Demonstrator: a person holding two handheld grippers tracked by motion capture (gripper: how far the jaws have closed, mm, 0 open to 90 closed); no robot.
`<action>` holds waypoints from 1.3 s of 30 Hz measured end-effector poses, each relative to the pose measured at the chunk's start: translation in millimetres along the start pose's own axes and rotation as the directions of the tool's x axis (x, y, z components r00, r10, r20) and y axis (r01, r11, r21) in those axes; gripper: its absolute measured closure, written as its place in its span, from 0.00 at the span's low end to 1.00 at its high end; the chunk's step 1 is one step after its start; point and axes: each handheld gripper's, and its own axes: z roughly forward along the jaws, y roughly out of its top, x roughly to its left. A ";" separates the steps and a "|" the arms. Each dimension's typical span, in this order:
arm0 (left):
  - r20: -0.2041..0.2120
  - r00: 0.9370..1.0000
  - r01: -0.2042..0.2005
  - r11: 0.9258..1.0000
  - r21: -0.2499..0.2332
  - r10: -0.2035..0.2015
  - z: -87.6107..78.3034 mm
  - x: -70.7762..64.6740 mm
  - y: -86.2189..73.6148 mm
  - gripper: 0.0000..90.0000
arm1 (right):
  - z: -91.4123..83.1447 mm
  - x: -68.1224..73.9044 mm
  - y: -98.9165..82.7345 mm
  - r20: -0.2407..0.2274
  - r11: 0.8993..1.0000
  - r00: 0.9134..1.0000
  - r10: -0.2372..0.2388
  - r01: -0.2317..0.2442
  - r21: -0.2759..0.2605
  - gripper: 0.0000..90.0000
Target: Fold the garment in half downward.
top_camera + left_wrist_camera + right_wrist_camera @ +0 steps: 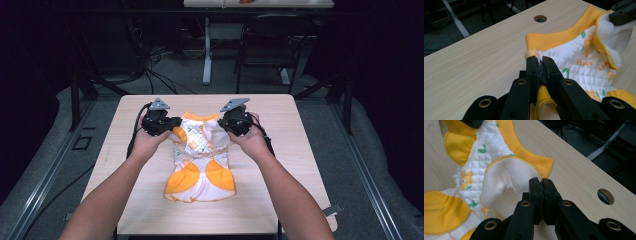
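High view placed the pale wooden surface (280, 200) across the middle of the frame, with grey floor around it and a dark chair (267, 42) at the upper centre. A small white quilted garment (201, 165) with orange trim lay on the surface at the centre of the frame, its orange-panelled hem toward the bottom and its ribbed orange collar toward the top. The top part of the garment was raised off the surface between the two grippers while the lower part rested flat. Both forearms entered from the bottom edge. The left gripper (172, 124), left of centre, had its jaws closed tight on the garment's edge beside the collar; in the left gripper view the jaws pinched orange hem and white fabric between the pads (541, 65). The right gripper (224, 124), right of centre, was likewise clamped on the opposite edge, and the right gripper view showed white fleece lining caught between its nearly meeting jaws (541, 185). A round hole (605, 196) in the surface sat at the right of that view.
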 end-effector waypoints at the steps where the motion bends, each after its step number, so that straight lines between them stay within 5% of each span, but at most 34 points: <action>1: 0.004 1.000 0.000 1.000 0.002 0.000 -0.5 -0.7 -0.8 0.94 | -0.7 1.5 -1.6 -0.003 1.000 1.000 -0.006 0.006 -0.001 0.97; 16: 0.039 0.999 -0.027 1.000 0.006 0.026 -5.7 -15.7 -11.3 0.94 | -13.3 11.8 -21.6 -0.039 0.998 0.998 -0.056 0.056 0.007 0.97; 39: 0.081 0.995 -0.063 0.997 0.046 0.059 -11.9 -29.7 -50.6 0.94 | -11.5 40.8 -49.0 -0.106 0.993 0.990 -0.093 0.100 0.060 0.97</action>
